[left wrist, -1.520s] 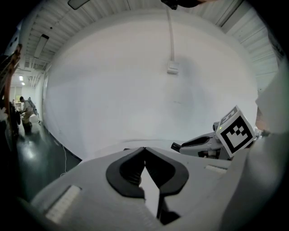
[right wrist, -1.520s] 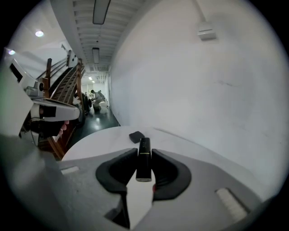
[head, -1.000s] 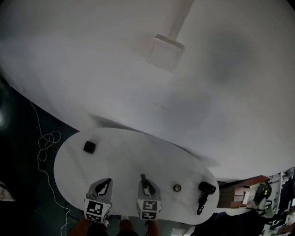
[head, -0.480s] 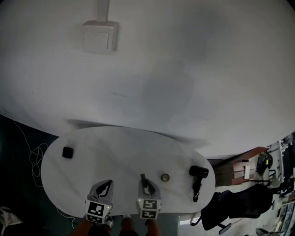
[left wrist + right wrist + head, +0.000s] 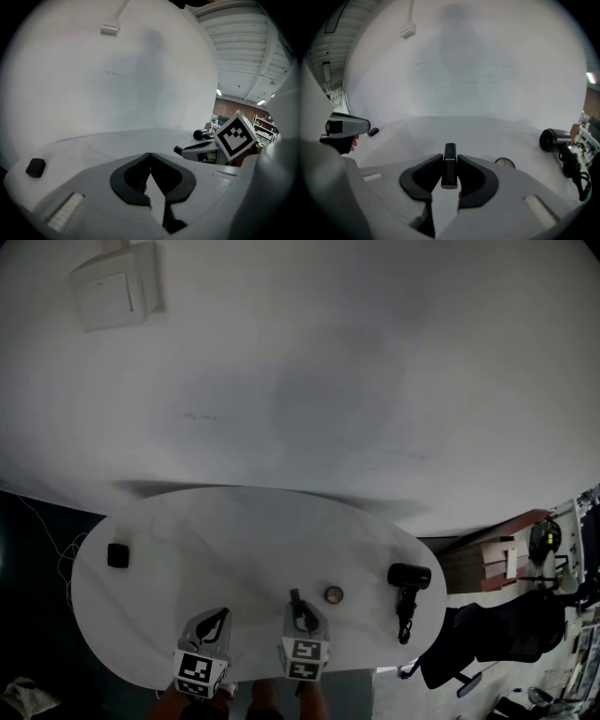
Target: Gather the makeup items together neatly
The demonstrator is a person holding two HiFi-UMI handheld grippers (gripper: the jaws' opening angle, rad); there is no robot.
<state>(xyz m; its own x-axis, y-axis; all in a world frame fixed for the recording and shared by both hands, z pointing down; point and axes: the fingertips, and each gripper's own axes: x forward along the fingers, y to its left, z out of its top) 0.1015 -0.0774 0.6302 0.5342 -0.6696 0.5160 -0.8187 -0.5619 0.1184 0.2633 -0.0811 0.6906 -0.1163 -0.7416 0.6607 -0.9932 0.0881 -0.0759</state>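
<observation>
Right gripper (image 5: 298,614) fingers pinch a black tube (image 5: 449,164) lengthwise, round jar (image 5: 334,594) just right of it; left gripper (image 5: 217,618) fingers pressed together.

Counter (image 5: 253,531): white, oval, set against the wall.
Wall (image 5: 375,381): plain, pale, faintly shadowed.
Wall box (image 5: 117,287): square, white, high at the left.
Hair dryer (image 5: 409,577): black, lying at the counter's right end with its cord bunched beside it.
Office chair (image 5: 469,652): dark, on the floor right of the counter.
Wooden unit (image 5: 487,559): brown, behind the chair.

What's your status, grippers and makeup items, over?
Left gripper shut, empty. Right gripper shut on black lipstick tube. Round jar just right of it, black case far left. Nothing blocking.
</observation>
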